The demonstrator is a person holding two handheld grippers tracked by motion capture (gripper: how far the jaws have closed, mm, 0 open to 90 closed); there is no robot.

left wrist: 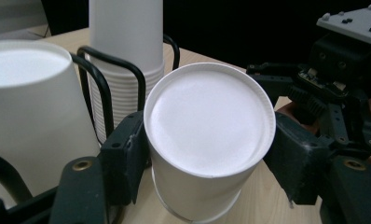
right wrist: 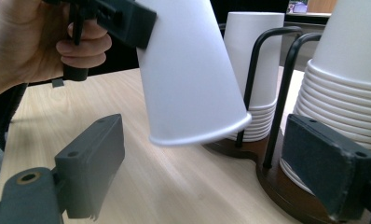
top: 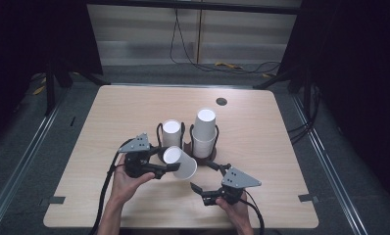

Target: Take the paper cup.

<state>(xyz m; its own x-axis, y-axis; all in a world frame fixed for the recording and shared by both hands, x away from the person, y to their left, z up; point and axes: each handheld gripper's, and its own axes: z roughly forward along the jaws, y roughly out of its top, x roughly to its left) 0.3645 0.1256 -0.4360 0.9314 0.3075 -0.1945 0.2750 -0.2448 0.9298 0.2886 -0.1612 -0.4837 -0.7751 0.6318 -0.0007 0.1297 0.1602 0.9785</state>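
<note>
In the high view, we are seeing the left gripper (top: pixel 167 167) clamping a white paper cup (top: pixel 181 162), upside down and tilted, just in front of the cup holder (top: pixel 201 155) with its two stacks. The right gripper (top: pixel 201 190) is waiting near, jaws apart.

In the left gripper view, the jaws are pressing the cup (left wrist: pixel 209 140) near its closed base; we are judging that too much squeeze could dent the thin wall.

In the right gripper view, the cup (right wrist: pixel 188 74) is hanging above the table (right wrist: pixel 141 177), rim downward, between the open jaws; it could slip out.
</note>
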